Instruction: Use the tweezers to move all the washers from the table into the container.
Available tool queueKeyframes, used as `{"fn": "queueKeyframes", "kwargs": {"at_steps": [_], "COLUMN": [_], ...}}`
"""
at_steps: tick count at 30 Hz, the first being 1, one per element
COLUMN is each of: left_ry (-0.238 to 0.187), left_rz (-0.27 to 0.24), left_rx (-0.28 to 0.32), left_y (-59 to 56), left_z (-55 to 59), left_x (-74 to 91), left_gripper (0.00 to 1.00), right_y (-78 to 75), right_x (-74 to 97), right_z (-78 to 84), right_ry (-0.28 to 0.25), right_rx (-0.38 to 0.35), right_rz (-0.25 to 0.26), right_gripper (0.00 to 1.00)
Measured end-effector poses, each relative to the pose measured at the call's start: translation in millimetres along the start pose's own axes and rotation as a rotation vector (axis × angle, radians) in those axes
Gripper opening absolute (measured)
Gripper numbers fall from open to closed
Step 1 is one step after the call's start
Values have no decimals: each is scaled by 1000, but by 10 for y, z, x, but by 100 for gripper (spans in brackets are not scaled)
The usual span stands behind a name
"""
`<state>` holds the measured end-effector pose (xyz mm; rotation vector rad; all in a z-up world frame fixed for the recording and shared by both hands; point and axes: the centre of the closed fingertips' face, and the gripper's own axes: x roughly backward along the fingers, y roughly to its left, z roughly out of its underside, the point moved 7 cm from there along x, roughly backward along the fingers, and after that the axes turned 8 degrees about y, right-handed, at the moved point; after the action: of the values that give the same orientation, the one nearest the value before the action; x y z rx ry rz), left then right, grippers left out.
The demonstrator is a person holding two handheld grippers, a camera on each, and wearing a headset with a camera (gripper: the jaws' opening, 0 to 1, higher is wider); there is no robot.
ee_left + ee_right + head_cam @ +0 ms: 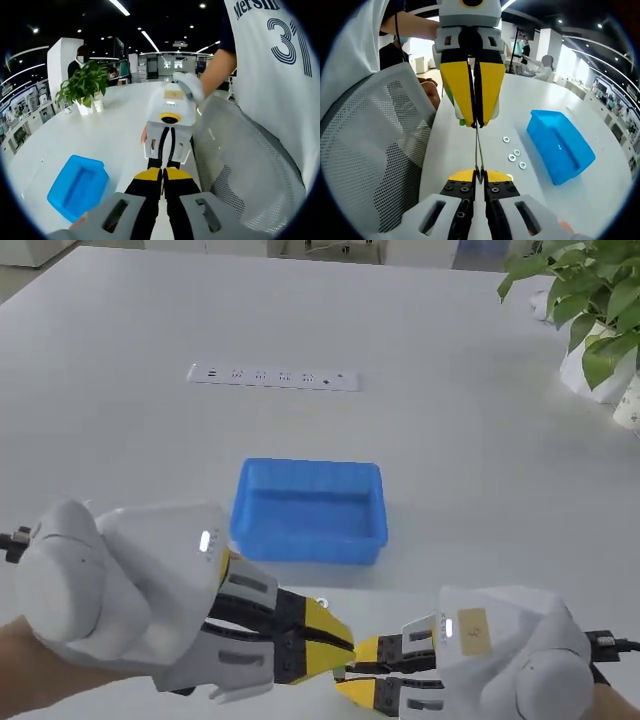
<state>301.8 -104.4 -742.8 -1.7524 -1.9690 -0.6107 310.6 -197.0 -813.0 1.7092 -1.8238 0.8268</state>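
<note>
Thin metal tweezers (478, 150) span the gap between the two grippers, which face each other tip to tip. My left gripper (345, 648) (477, 124) has its yellow jaws shut on one end. My right gripper (352, 672) (479, 176) is shut on the other end. Several small washers (514, 155) lie on the white table beside the tweezers, between the grippers and the blue container (560, 145) (310, 510) (77, 187). One washer (321, 602) shows just above the left jaws in the head view. The container looks empty.
A white power strip (273, 377) lies beyond the container. A potted plant (590, 300) stands at the far right corner. A grey mesh chair (375, 145) (240, 165) and the person's white jersey sit at the near table edge.
</note>
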Motion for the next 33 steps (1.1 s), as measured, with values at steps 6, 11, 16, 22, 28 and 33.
{"fn": "queueKeyframes", "kwargs": {"at_steps": [6,11,16,22,28,33], "left_ry": [31,44,42,23,9,5], "left_rz": [15,27,29,32,-3,-2], "left_rx": [-19,-29,-28,-16,-41,-46], "left_y": [40,72,92,93,102,92], "left_z": [36,68,80,72,43,43], "left_x": [3,-19,-32,-52,-93,-89], "left_gripper": [6,6,6,6,6,5], "right_y": [-15,-25,-35,-42,-48,-51], "right_x": [-2,7,14,19,26,27], "right_z": [4,13,24,35,42,33], "right_ry": [-14,-25,-39,-46,-34,-22], "right_rx": [1,-1,-19,-25,-16,-12], "right_rz": [-11,-19,-24,-30,-18,-4], "right_gripper": [6,6,6,6,7,9]}}
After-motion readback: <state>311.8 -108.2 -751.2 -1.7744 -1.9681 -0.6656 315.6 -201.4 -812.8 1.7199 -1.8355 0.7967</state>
